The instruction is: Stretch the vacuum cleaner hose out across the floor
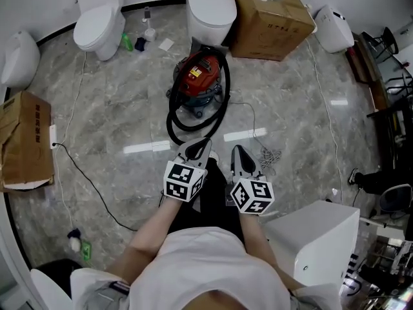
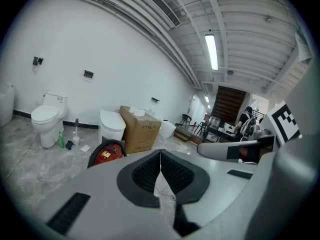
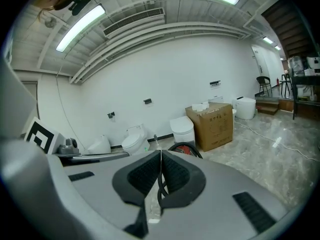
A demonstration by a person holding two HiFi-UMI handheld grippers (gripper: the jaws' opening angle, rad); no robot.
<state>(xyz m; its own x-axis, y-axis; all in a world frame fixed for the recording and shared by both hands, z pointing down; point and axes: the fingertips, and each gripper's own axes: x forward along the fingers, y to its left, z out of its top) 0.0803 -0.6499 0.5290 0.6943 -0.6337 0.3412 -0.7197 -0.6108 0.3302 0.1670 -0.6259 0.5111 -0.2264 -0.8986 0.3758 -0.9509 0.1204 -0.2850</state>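
sanitaryware storeroom/showroom w/ loose toilets (image 1: 99, 19), cardboard boxes (image 1: 266, 19) on marble floor (image 1: 110, 102)

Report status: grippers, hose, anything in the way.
Left gripper and right gripper shut, empty. Hose looped around the vacuum, not yet stretched. Cable tangle on floor beside right gripper.

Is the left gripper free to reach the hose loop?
Probably yes: the hose loop lies just ahead of the left gripper, only bare floor between; its jaws are shut, though.

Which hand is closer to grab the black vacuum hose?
Left, probably. The left tool points straight at the near loop of the hose; the right tool sits further aside. Both are shut and empty.
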